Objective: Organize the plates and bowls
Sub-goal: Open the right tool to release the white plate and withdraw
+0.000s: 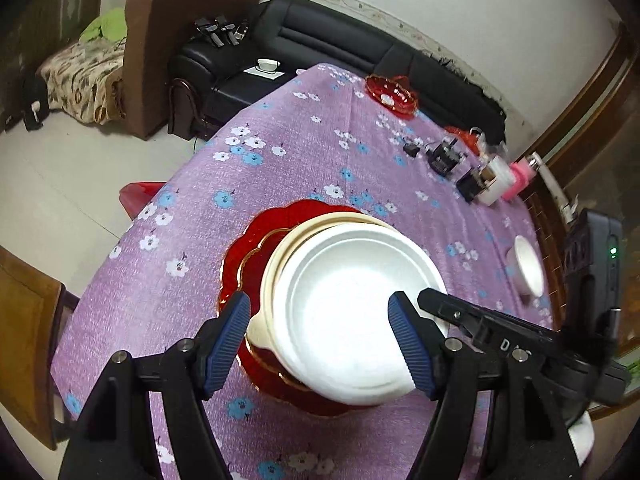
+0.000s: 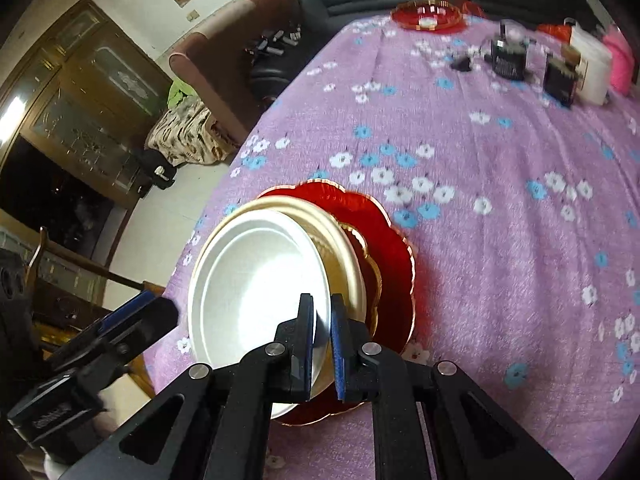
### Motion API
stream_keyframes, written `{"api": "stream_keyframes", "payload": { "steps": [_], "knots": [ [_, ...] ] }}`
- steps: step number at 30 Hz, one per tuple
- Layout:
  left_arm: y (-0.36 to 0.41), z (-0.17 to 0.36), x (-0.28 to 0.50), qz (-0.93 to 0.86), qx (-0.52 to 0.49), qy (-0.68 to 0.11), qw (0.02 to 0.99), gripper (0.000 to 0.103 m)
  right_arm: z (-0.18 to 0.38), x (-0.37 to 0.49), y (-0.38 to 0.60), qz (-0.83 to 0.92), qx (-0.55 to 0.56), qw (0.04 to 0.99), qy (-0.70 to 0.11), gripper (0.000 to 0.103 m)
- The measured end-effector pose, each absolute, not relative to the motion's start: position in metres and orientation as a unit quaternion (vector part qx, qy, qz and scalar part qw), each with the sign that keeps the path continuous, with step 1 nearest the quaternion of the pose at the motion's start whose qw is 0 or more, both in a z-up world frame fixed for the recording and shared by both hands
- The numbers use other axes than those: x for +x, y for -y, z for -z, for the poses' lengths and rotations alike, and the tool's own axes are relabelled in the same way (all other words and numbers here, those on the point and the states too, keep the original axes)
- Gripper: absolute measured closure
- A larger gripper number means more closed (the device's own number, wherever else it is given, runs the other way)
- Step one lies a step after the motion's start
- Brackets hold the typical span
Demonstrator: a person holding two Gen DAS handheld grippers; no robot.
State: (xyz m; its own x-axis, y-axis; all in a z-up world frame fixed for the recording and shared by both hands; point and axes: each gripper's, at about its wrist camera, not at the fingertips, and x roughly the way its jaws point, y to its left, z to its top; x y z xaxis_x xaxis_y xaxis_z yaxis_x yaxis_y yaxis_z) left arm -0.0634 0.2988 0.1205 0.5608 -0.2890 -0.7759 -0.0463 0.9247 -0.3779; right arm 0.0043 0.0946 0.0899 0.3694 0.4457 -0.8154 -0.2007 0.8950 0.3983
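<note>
A white plate (image 1: pixel 352 312) lies tilted on a cream plate (image 1: pixel 280 256), which lies on a red scalloped plate (image 1: pixel 248 248) on the purple flowered tablecloth. My left gripper (image 1: pixel 320 320) is open, its blue pads on either side of the stack's near edge. My right gripper (image 2: pixel 320 332) is shut on the rim of the white plate (image 2: pixel 256 280), above the cream plate (image 2: pixel 344 268) and red plate (image 2: pixel 392 256). The right gripper also shows in the left wrist view (image 1: pixel 432 300). A white bowl (image 1: pixel 528 264) stands at the right. A red glass dish (image 1: pixel 392 94) sits at the far end.
Black chargers (image 1: pixel 444 156), a white jar (image 1: pixel 496 180) and a pink item (image 1: pixel 520 176) stand at the far right of the table. A black sofa (image 1: pixel 320 36) and a brown armchair (image 1: pixel 172 40) lie beyond. A wooden chair (image 1: pixel 28 320) stands at the left edge.
</note>
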Motion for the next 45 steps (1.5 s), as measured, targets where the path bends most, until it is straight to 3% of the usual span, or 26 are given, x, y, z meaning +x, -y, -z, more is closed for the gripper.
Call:
{"api": "stream_keyframes", "payload": {
  "steps": [3,7,14,26,38,45],
  "knots": [
    [-0.308,-0.125,-0.072,0.069,-0.195,-0.451,0.868,0.028,-0.095,0.001,-0.094,-0.202,0.113,0.824,-0.517,0.091],
    [-0.315,-0.126,-0.079,0.064,-0.206,-0.439,0.872,0.027,-0.095,-0.003,-0.092,-0.203,0.109,0.827,-0.514,0.07],
    [-0.313,-0.126,-0.086,0.07,-0.211,-0.436,0.872,0.027,-0.101,-0.012,-0.082,-0.196,0.116,0.838,-0.495,0.051],
    [-0.261,-0.143,-0.097,0.096,-0.146,-0.408,0.896,0.024,-0.11,-0.031,-0.034,-0.175,0.132,0.868,-0.446,0.043],
    [-0.163,-0.129,-0.097,0.141,-0.079,-0.419,0.894,0.022,-0.09,-0.046,0.041,-0.115,0.155,0.879,-0.437,0.043],
    [-0.125,-0.124,-0.104,0.138,-0.043,-0.408,0.901,0.022,-0.089,-0.067,0.078,-0.051,0.112,0.908,-0.4,0.041]
  ]
}}
